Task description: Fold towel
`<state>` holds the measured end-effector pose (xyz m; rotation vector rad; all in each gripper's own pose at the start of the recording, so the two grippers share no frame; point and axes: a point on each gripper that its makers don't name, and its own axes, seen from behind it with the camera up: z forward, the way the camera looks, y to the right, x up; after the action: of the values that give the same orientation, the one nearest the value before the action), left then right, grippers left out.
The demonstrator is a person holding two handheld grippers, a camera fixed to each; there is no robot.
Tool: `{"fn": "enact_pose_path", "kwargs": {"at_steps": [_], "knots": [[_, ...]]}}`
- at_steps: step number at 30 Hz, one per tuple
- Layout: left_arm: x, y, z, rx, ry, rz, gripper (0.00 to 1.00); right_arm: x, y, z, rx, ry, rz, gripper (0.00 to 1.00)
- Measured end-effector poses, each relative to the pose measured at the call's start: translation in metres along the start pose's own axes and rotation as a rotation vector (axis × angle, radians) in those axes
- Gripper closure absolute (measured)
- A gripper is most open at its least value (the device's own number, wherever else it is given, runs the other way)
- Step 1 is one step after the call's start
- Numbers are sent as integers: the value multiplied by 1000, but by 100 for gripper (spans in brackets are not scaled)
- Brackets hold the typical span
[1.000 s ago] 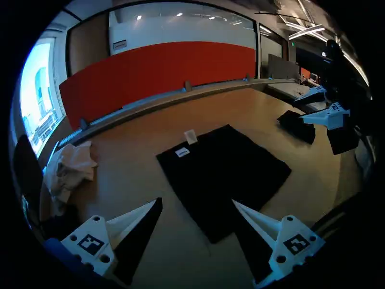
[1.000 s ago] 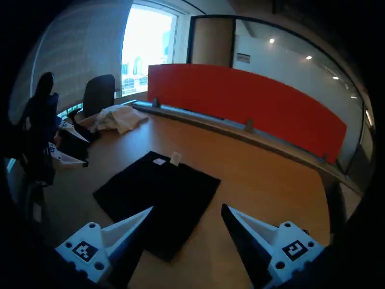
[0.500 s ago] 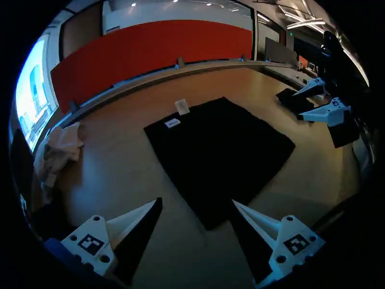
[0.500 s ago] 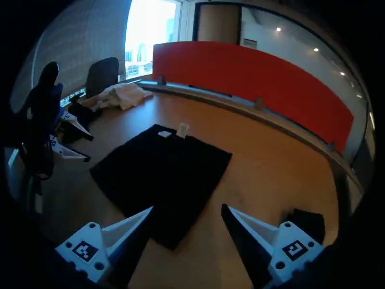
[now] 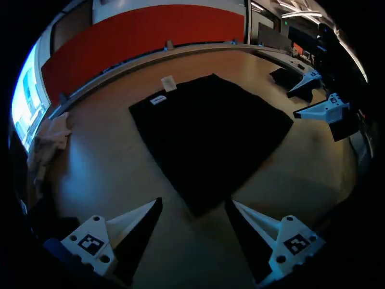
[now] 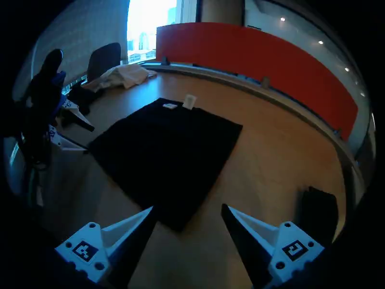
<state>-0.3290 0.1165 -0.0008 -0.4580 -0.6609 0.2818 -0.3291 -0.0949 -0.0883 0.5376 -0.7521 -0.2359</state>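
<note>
2 near corners of the black towel (image 5: 211, 130), which is lying flat on the wooden table (image 5: 96, 159), are sliding in between the fingertips. The left gripper (image 5: 193, 202) and right gripper (image 6: 187, 208) are both dropping closer than 1 second ago. Jaws are gaping wide, holding nothing, so the first corner pinch is probably coming next.

Black towel (image 5: 211, 130) flat on table (image 5: 110, 164)

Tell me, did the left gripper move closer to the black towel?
Yes. The left gripper moved forward and down: the near corner of the black towel now sits between its open jaws.
</note>
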Motion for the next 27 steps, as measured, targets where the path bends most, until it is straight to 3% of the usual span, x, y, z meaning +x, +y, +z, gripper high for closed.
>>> {"fn": "enact_pose_path", "kwargs": {"at_steps": [10,22,27], "knots": [[-7,9,5,-14,-25,-16,5,-14,-3,7,13,-30,9,3],[-4,9,7,-8,-33,-48,14,-25,-8,10,35,-51,18,27],[-4,8,8,-2,-35,-57,17,-28,-7,12,41,-57,17,29]]}}
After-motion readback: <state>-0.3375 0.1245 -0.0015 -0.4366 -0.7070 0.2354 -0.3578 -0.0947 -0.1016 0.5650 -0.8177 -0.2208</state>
